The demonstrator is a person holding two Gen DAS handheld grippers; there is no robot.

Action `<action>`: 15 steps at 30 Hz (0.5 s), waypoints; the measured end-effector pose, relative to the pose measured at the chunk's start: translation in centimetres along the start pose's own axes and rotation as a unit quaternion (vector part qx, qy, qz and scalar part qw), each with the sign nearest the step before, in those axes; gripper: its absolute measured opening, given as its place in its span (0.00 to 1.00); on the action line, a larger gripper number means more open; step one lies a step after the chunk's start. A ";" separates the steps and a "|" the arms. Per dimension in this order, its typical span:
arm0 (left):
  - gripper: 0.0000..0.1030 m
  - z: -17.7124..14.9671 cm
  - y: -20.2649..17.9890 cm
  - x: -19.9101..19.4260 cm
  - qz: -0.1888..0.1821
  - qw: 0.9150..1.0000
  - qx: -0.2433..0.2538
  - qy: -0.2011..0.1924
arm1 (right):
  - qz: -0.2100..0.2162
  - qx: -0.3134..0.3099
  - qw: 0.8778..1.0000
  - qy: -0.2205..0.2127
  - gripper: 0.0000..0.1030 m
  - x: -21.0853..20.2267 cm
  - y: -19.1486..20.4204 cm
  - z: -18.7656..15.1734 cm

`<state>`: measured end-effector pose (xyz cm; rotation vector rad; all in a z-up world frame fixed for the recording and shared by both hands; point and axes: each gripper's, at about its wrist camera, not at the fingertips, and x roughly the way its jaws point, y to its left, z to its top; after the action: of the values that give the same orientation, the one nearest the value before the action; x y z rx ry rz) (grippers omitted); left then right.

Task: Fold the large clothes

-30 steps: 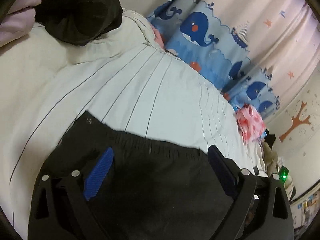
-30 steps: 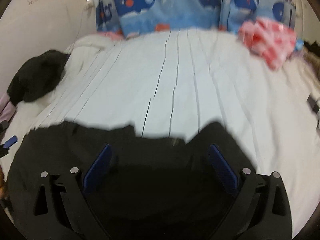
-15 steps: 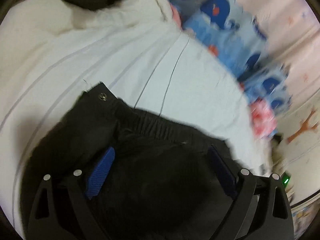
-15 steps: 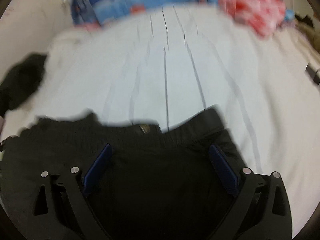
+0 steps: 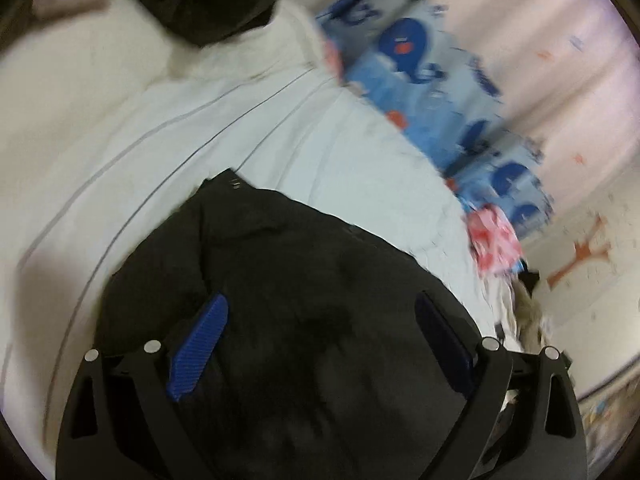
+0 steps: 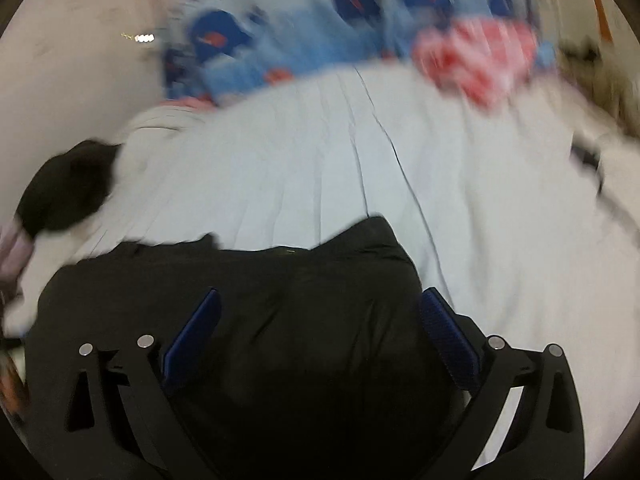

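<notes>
In the left wrist view, the black trousers (image 5: pixel 312 280) lie on the bed (image 5: pixel 120 128), on its near part, and reach under the left hand-held gripper (image 5: pixel 320 344). Its blue pads (image 5: pixel 200 344) stand wide apart and pinch nothing. The cloth looks soft and limp, probably light, so it should sag and crease when it is lifted. A metal snap (image 5: pixel 235 185) marks the far corner of the trousers, and this firmer edge seems a good place to take hold.

In the right wrist view, which is blurred, the black trousers (image 6: pixel 304 320) again cover the near part of the bed (image 6: pixel 480 220). The right hand-held gripper (image 6: pixel 320 340) is also spread open above the trousers and holds nothing.
</notes>
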<state>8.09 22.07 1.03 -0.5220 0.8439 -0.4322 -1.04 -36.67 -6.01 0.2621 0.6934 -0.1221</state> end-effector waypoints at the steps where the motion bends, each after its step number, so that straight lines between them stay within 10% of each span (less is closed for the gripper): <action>1: 0.89 -1.3 0.1 -0.1 0.008 1.000 0.020 -0.001 | -0.015 -0.030 0.999 -0.007 0.93 -0.2 0.5 -0.9; 5: 0.89 -4.0 1.7 2.1 0.030 0.998 0.043 0.036 | -0.003 0.002 0.998 0.070 0.93 2.7 -1.2 -3.2; 15: 0.89 0.9 -8.2 2.2 0.031 0.993 0.114 -0.015 | 0.037 -0.125 0.991 0.000 0.93 0.2 10.2 3.2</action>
<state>8.86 14.54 5.07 -0.2896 0.7674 -0.4562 3.08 -27.80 -1.74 0.0468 0.6908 0.0355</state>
